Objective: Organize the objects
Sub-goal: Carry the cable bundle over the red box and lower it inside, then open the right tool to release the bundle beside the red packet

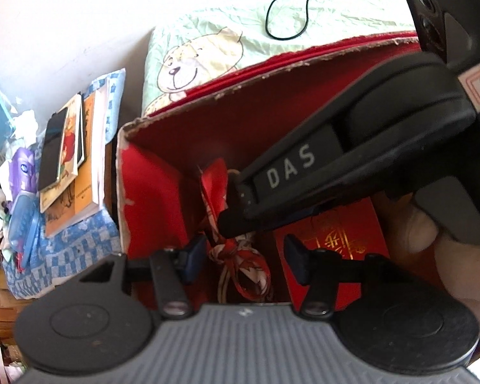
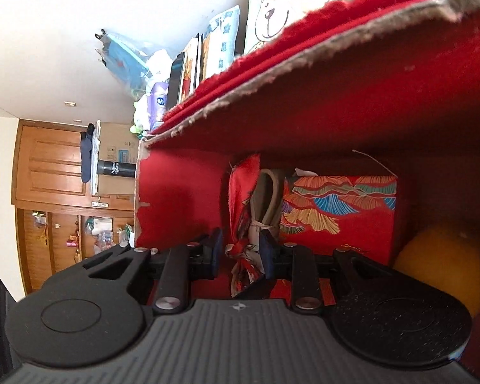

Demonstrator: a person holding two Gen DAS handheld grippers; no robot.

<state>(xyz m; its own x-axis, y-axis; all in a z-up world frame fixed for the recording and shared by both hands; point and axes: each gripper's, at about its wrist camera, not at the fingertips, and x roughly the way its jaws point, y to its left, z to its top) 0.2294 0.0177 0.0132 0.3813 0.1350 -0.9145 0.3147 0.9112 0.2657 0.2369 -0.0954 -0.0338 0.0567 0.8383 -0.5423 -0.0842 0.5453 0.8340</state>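
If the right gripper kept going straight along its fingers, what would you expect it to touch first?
Most likely the red patterned ribbon bundle lying in the red box, directly between the right gripper fingers; depth is hard to judge, so contact may already be close.

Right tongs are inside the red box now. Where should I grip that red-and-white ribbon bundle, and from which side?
Grip the ribbon bundle at its knotted waist, the narrowest and firmest part, coming straight in from the box opening. The right tongs already straddle it; the patterned carton alongside leaves little room for a sideways approach.
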